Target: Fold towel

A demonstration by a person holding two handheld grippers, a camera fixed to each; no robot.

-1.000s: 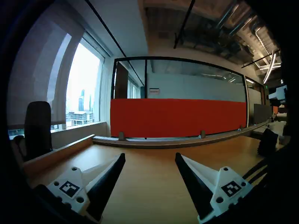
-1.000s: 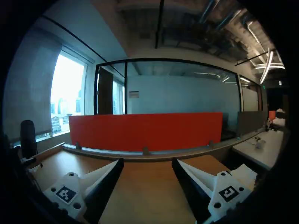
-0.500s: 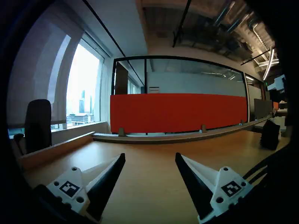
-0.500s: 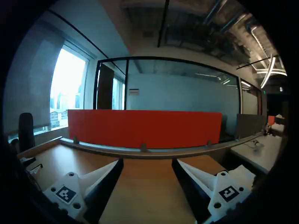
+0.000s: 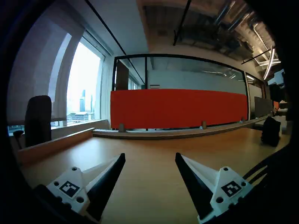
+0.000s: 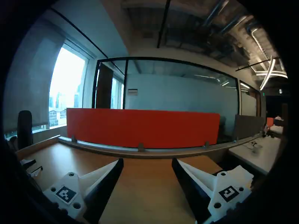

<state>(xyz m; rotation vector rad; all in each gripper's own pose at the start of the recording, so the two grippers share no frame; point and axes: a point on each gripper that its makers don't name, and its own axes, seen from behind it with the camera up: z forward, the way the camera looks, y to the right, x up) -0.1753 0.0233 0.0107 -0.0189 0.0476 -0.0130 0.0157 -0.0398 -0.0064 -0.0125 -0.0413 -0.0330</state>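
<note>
Tipped a little downward since a second ago, both my cameras now put the red divider (image 5: 175, 108) higher in the picture, with more of the wooden desk (image 5: 149, 143) showing below it. My left gripper (image 5: 149, 155) hangs just over that desk, its jaws spread wide and holding nothing, with bare wood between them. My right gripper (image 6: 147, 160) hangs over the same wood with its jaws equally parted and empty. From the left gripper view, the divider stands at 12 o'clock along the desk's far edge, a dark office chair (image 5: 37, 119) at 9 o'clock beside the bright window (image 5: 84, 93), and a black object (image 5: 271, 130), too dim to identify, rests on the desk at 3 o'clock. From the right gripper view, a white neighbouring desk (image 6: 258, 153) lies at 3 o'clock. Where the towel lies relative to my jaws, I cannot tell.
</note>
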